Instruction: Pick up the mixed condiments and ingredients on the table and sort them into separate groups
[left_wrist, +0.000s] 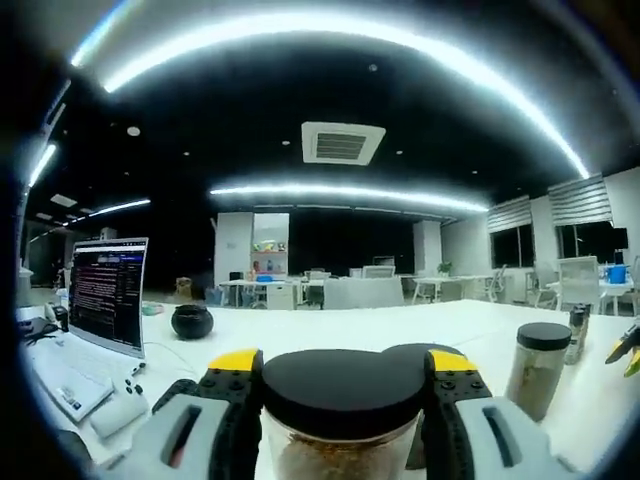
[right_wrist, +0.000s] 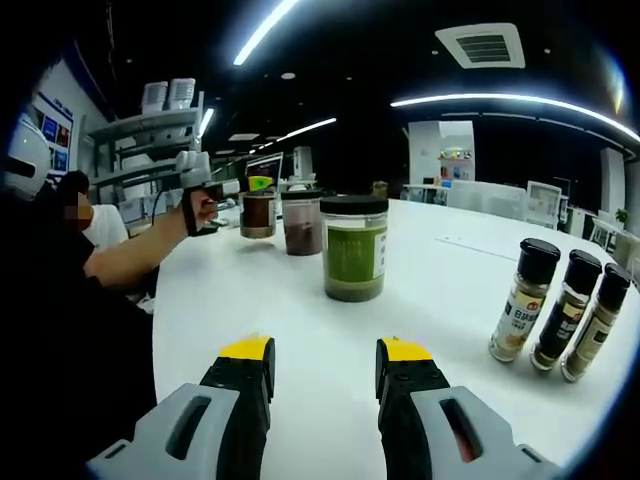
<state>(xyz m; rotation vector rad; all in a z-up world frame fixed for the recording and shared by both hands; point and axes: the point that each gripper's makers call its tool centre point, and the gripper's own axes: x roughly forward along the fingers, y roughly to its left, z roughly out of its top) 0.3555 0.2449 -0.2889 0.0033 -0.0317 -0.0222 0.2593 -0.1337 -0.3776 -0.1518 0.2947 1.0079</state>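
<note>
Gripping a black-lidded clear jar of brown granules (left_wrist: 340, 420), the left tongs (left_wrist: 340, 385) clamp its lid above the white counter (left_wrist: 400, 330).
Right tongs (right_wrist: 325, 365) gape empty; a loose lid could slip, toppling the black-capped spice bottle (left_wrist: 540, 368) nearby.

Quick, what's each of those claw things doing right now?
Left gripper: closed on a black-lidded jar.
Right gripper: open, holding nothing, above the white table.

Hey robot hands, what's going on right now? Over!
Left gripper shut on black-lidded jar. Right gripper open, empty, facing green jar. Three spice bottles already grouped. Nothing in the way.
</note>
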